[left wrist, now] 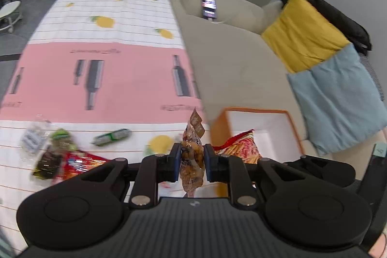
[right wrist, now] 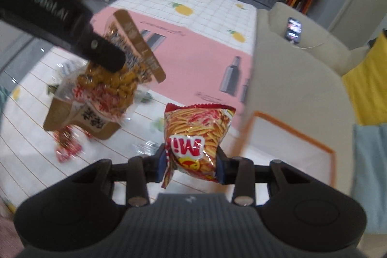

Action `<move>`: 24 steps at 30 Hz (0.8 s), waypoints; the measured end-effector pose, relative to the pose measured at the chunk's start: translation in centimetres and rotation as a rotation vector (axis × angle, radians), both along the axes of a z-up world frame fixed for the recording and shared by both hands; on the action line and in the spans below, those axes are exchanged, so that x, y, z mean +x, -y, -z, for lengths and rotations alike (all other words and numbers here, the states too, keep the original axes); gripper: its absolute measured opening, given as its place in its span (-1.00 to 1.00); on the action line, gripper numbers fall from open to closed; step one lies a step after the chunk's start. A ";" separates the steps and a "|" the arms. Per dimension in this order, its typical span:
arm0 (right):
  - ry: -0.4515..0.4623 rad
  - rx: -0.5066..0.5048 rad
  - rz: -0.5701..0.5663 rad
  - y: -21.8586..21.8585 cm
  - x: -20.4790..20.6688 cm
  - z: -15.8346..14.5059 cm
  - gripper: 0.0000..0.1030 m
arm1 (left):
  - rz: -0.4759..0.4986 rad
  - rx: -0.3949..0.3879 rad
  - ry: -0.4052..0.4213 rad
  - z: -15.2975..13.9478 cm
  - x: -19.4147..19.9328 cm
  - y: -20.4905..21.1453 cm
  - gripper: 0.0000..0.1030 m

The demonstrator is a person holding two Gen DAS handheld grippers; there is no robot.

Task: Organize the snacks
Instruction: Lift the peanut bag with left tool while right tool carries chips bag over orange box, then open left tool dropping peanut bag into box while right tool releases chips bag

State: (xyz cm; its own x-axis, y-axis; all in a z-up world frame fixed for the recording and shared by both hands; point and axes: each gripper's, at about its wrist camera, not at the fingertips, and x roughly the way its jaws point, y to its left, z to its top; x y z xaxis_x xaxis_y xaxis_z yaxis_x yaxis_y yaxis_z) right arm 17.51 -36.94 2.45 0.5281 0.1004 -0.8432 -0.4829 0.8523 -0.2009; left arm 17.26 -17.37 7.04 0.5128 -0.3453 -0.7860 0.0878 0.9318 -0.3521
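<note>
My left gripper [left wrist: 192,158] is shut on a clear brown-labelled bag of golden nuts [left wrist: 192,154], held above the mat; in the right wrist view the same bag [right wrist: 108,86] hangs at upper left under the left gripper's finger [right wrist: 101,52]. My right gripper [right wrist: 192,161] is shut on a red and orange bag of snack sticks [right wrist: 198,134], which also shows in the left wrist view [left wrist: 241,146] over the orange-rimmed white box [left wrist: 278,122]. The box [right wrist: 290,137] sits just right of the right gripper.
Several loose snack packets lie on the picnic mat [left wrist: 96,79]: a green one [left wrist: 112,137], a red one [left wrist: 77,163], a dark one [left wrist: 47,163]. A beige sofa [left wrist: 229,59] with a phone [left wrist: 209,7] and yellow-blue cushion [left wrist: 314,64] stands on the right.
</note>
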 end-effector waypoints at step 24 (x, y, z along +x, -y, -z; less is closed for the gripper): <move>-0.272 -0.161 -0.040 12.6 1.1 9.4 -0.28 | 0.075 -0.093 -0.276 9.9 1.7 13.4 -0.59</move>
